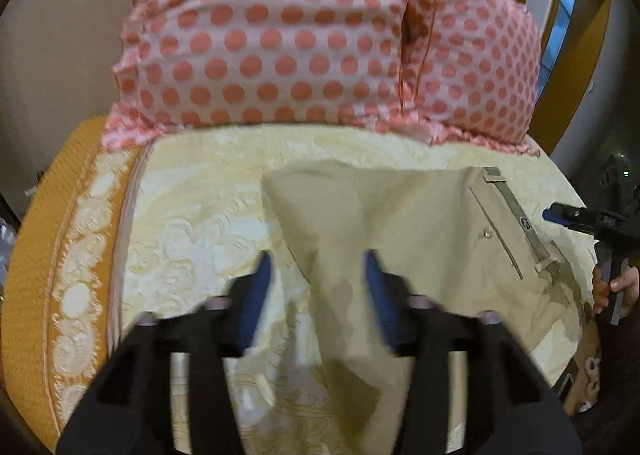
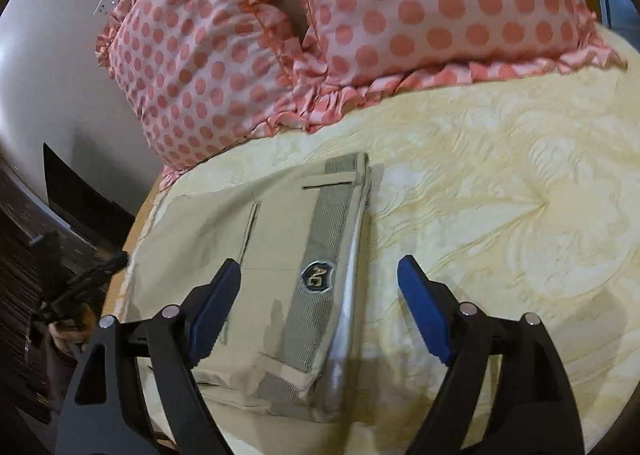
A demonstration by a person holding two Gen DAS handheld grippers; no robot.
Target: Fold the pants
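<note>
Pants (image 2: 280, 255) lie folded flat on yellow bedspread (image 2: 500, 215), waistband edge (image 2: 332, 239) facing bare cover to its right, polka-dot pillows (image 2: 360, 35) close behind. Left gripper (image 1: 318, 271) spread wide, empty, above pants' left edge. Right gripper (image 2: 320, 271) likewise agape, straddling waistband.

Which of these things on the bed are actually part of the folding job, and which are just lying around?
Part of the job:
beige pants
left tongs, open
right tongs, open

Just lying about:
polka-dot pillows
yellow bedspread
</note>
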